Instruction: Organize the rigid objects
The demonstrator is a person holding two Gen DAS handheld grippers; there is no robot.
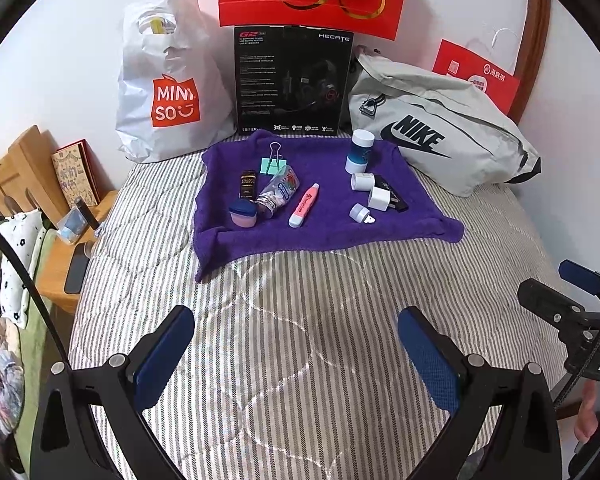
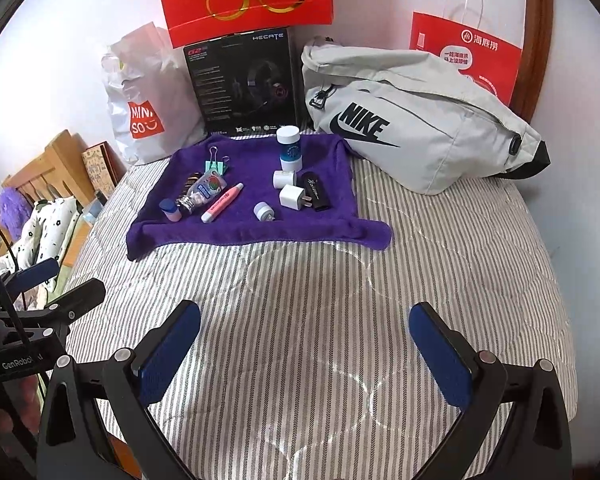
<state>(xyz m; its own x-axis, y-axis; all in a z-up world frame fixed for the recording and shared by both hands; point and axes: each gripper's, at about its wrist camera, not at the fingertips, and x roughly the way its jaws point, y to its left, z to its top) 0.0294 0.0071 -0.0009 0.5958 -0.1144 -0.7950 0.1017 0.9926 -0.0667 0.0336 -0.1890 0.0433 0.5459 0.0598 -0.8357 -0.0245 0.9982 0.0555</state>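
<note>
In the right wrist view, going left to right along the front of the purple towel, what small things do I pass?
Blue-capped pink jar → pink highlighter pen → small round white plug → white square charger → black USB stick, all lying on the purple towel.

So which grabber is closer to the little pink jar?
Left, probably. The pink jar sits at the purple towel's left end, ahead of the left gripper; the right gripper sits farther right.
</note>
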